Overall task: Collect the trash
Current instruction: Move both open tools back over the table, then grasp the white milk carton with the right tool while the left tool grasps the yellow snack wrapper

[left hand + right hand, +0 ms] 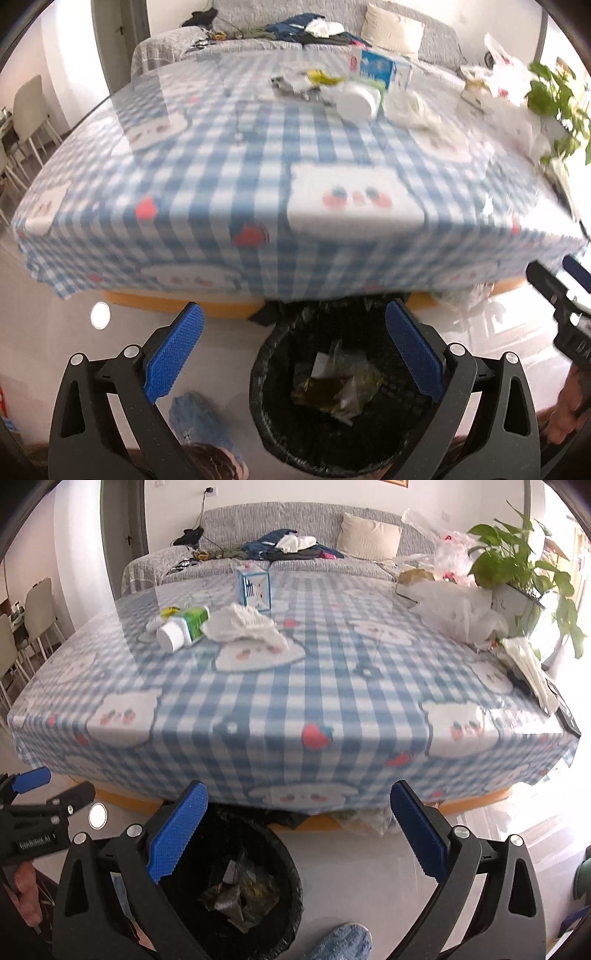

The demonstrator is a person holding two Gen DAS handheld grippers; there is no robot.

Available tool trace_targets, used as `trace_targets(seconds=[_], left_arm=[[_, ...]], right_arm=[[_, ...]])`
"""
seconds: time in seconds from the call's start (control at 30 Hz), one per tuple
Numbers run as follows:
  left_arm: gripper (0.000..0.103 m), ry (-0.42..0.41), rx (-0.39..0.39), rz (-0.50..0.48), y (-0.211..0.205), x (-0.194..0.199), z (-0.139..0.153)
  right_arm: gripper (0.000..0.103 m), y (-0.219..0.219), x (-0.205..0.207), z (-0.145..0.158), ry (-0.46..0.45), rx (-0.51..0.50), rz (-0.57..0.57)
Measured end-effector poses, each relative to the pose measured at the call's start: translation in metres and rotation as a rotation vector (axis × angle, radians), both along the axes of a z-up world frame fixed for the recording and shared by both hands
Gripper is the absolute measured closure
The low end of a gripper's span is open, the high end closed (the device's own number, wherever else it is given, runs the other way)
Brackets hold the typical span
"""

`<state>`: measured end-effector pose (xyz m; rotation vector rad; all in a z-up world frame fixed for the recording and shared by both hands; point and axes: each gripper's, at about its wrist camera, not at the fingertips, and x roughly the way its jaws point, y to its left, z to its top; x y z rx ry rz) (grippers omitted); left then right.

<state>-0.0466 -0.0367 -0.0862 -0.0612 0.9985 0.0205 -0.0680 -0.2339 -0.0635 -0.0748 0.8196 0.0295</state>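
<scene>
A black trash bin [266,398] stands on the floor at the table's near edge, with crumpled wrappers [336,387] inside; it also shows in the right wrist view [288,871]. My left gripper [295,354] is open and empty above the bin. My right gripper [299,834] is open and empty, just right of the bin. On the blue checked tablecloth [295,686] lie a white-capped green bottle [183,627], a crumpled white tissue [243,626], a blue-and-white carton [255,587] and small wrappers [295,83].
Plastic bags [454,609] and a potted plant [517,587] crowd the table's right side. A grey sofa [295,520] with clothes stands behind. White chairs [33,616] stand at far left. The person's blue slipper [343,941] is beside the bin.
</scene>
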Motion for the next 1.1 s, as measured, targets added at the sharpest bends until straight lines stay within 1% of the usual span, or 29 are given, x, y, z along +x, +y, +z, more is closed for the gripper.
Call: trace_targets(seconds=[0.33,0.6,0.9,1.1], left_arm=[[0.006,-0.041,-0.015,0.013,0.015,0.045,0.027],[0.006,-0.052,-0.067,0.037,0.026,0.079,0.039],[0.006,-0.056,-0.07,0.05,0.034,0.125,0.047],[0.006,-0.062,-0.061,0.04,0.033,0.157,0.053]], right_arm=[[0.008,0.016,0.035,0.012,-0.027,-0.027,0.043],[0.008,0.022,0.067,0.017,-0.035,-0.022,0.058],[0.008,0.03,0.1,0.022,-0.045,-0.006,0.078],[0.008,0.034,0.126,0.028,-0.053,0.003,0.085]])
